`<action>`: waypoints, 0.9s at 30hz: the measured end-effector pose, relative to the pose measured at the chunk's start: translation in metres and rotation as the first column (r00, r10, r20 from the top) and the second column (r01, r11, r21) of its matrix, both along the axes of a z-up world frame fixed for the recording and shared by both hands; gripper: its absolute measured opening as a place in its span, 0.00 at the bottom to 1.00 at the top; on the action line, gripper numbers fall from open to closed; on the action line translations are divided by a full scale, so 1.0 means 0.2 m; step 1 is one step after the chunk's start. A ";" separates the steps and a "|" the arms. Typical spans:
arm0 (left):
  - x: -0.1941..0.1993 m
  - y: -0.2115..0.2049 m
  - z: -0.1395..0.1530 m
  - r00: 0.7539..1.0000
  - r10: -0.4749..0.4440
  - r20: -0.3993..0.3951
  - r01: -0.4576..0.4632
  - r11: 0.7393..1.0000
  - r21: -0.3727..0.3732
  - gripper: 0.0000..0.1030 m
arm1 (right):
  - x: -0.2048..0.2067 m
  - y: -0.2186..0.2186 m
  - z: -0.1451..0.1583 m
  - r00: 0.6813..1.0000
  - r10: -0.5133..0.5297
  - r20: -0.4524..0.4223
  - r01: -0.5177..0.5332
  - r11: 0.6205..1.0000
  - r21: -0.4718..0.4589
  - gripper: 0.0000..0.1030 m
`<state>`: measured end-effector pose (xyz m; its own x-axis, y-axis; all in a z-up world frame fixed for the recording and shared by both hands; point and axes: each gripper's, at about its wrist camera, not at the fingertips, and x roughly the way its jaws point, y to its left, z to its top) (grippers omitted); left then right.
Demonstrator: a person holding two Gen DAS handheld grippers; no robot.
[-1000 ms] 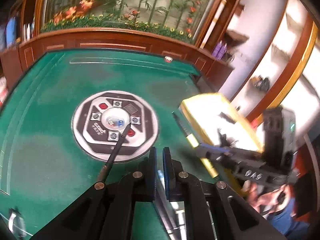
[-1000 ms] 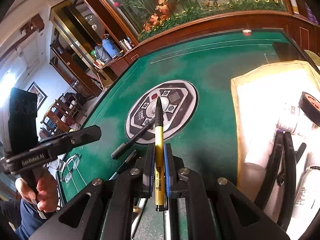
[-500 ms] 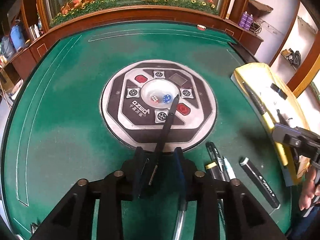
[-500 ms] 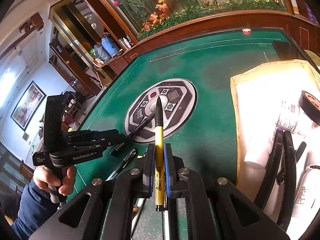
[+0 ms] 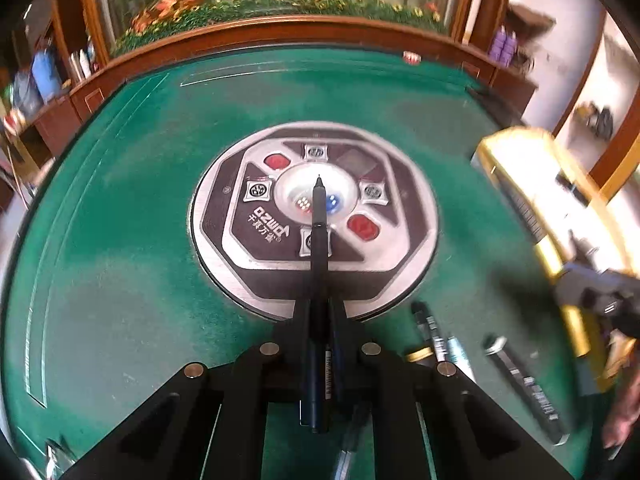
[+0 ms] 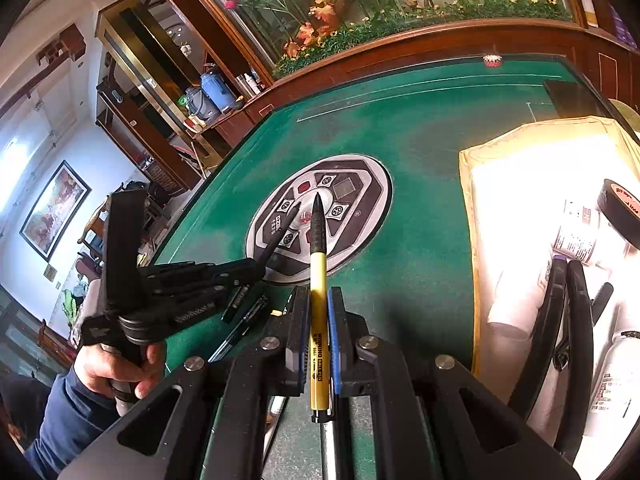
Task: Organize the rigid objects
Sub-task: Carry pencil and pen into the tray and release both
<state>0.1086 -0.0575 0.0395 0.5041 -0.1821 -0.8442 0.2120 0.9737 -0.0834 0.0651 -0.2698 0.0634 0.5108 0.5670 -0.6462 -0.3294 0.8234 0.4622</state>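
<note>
**Two pens clamped, others loose on the green felt desk**

A slim black plastic pen (image 5: 319,264) is pinched in the left hand-held gripper (image 5: 320,320), tip forward. A yellow-barrelled black-tipped ballpoint pen (image 6: 318,300) sits likewise in the right hand-held gripper (image 6: 319,320). Several dark markers (image 5: 434,336) lie flat just right of the left one.

The yellow tray (image 5: 532,184) on the right is blurry, and the things in it are too fuzzy to name. The hand (image 5: 622,412) at the right edge is cut off. The print on the loose pens (image 5: 436,336) near the gripper is too small to read.
</note>
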 end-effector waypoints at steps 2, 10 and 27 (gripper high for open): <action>-0.01 0.02 0.05 1.000 0.010 0.008 -0.010 0.999 -0.031 0.08 | 0.00 0.00 0.00 1.000 0.000 -0.001 0.000 1.000 0.002 0.08; -0.13 -0.11 0.30 0.996 -0.011 0.086 0.027 0.980 -0.197 0.08 | -0.02 -0.13 0.08 0.998 -0.046 0.033 0.044 0.997 0.058 0.08; -0.19 -0.93 0.24 0.980 -0.199 0.005 0.184 0.898 -0.398 0.08 | -0.15 -0.81 0.06 0.917 -0.397 0.042 0.398 0.917 -0.027 0.08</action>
<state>0.0712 -0.2428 0.0878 0.3974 -0.5943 -0.6992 0.3810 0.8000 -0.4634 0.0358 -0.4321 0.0761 0.7118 0.2908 -0.6394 0.0128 0.9047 0.4258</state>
